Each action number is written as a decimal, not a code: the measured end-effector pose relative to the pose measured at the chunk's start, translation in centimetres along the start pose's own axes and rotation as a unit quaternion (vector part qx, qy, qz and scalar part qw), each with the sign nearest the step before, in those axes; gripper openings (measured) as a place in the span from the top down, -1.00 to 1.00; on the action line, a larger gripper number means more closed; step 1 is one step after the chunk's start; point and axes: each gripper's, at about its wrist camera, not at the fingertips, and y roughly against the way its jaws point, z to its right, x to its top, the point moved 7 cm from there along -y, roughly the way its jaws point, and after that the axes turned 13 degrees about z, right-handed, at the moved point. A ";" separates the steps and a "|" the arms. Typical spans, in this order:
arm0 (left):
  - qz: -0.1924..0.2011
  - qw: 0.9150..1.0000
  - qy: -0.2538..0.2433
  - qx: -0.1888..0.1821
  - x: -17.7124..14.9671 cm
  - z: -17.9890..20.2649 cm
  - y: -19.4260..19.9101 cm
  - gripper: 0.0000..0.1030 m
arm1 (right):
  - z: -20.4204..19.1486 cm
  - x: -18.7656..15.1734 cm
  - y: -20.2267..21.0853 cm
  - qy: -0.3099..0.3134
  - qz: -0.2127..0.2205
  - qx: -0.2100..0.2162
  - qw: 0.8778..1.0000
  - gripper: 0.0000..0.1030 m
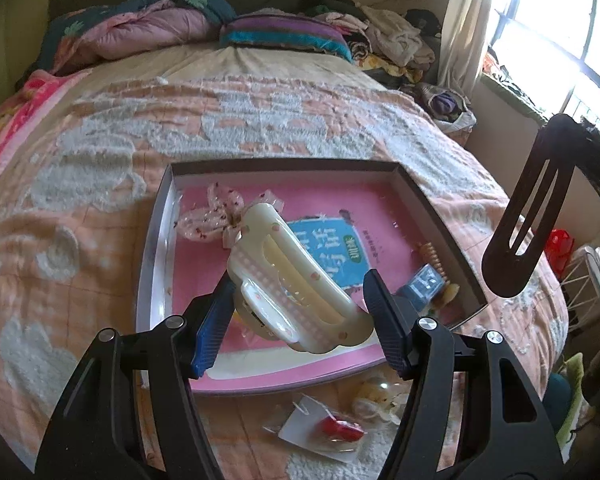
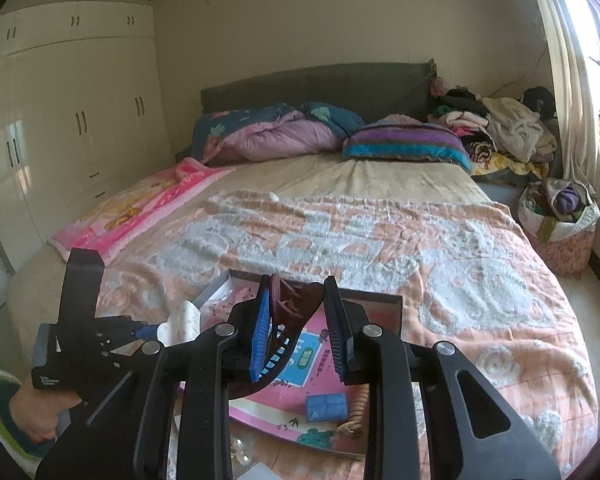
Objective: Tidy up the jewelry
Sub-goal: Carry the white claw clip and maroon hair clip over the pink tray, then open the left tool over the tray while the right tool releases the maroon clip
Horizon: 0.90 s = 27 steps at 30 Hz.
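My left gripper is shut on a large cream hair claw clip and holds it above the shallow box with a pink lining on the bed. My right gripper is shut on a dark brown hair claw clip, also above the box. Inside the box lie a pink bow, a blue packet and a beige coil hair tie. The left gripper's body shows at the lower left of the right wrist view.
A red clip on a white card and a pale yellowish item lie on the bedspread in front of the box. Pillows and piled clothes are at the bed's head. A wardrobe stands left, a bag right.
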 end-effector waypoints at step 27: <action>-0.036 0.999 -0.002 0.032 -2.2 -3.2 -2.6 -0.10 | 1.9 -9.1 -6.0 -0.051 -0.089 -0.031 0.994 0.52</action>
